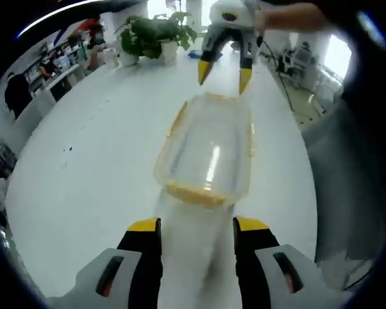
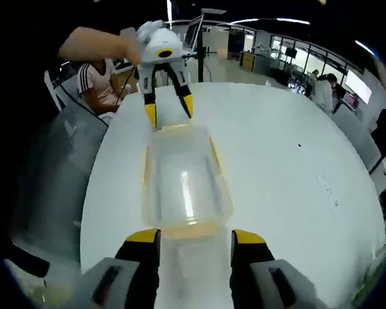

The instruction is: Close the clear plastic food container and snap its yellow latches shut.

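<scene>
Container: the clear plastic food container (image 1: 206,151) lay on the white table (image 1: 90,161), dead ahead at 12 o'clock in your left gripper view, with its lid seemingly down on it; whether it was seated all round I could not tell.
Latches: a yellow latch (image 1: 196,193) ran along the end nearest your left gripper; yellow strips showed on the long sides too. Snapped or not, I could not tell.
Left gripper: your left gripper (image 1: 197,225) had its jaws spread, holding nothing, just short of the near end.
Right gripper: your right gripper (image 2: 194,235) was likewise spread and empty at the opposite end.
Risk, sliding: pressing one end alone could have pushed the light box across the smooth table; you had to brace the other end.
Risk, misfit: a lid sitting crooked would have kept a latch from catching.
Risk, pinch: jaw tips could have slipped off the thin latch.
Surroundings: potted plants (image 1: 151,35) stood at 11 o'clock, well apart; people (image 2: 100,80) sat beyond the table.
Obstructions: nothing lay between either gripper and the box.
</scene>
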Action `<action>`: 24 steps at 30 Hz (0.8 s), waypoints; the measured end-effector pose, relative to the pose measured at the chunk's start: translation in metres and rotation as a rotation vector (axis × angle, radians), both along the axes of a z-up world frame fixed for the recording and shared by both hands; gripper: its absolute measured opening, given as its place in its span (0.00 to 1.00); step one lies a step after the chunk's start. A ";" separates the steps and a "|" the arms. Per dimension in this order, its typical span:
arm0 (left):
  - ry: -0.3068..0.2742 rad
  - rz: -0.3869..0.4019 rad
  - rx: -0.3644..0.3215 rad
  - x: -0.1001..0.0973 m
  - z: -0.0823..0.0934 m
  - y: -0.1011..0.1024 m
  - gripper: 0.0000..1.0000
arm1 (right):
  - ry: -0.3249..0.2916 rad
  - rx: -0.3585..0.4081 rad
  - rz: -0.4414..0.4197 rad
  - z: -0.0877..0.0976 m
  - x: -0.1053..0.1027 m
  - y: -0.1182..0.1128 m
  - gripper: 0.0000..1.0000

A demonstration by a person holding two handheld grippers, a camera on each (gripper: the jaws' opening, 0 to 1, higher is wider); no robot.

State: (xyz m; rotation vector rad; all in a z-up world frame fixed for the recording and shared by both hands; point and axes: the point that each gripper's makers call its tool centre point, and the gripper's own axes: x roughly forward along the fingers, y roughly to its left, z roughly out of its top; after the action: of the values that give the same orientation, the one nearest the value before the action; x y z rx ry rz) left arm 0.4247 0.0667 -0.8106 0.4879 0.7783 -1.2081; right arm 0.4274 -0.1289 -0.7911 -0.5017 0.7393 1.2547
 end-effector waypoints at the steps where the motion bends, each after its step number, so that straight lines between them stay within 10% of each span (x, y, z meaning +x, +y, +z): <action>1: 0.008 0.024 -0.040 -0.001 0.005 -0.001 0.39 | 0.000 0.034 -0.025 0.004 0.002 0.002 0.37; 4: 0.045 0.131 -0.185 0.002 0.016 0.001 0.37 | 0.037 0.104 -0.064 0.006 -0.001 0.004 0.25; 8: 0.026 0.160 -0.180 0.007 0.013 0.011 0.34 | 0.027 0.077 -0.059 -0.002 -0.001 0.001 0.27; 24: 0.011 0.048 -0.246 0.012 0.030 -0.068 0.36 | -0.006 0.046 0.054 -0.001 -0.003 0.053 0.25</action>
State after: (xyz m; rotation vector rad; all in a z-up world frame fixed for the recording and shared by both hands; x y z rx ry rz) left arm 0.4372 -0.0014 -0.7807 0.2589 0.6368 -1.2426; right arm 0.4246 -0.0763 -0.7925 -0.4898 0.6940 1.3169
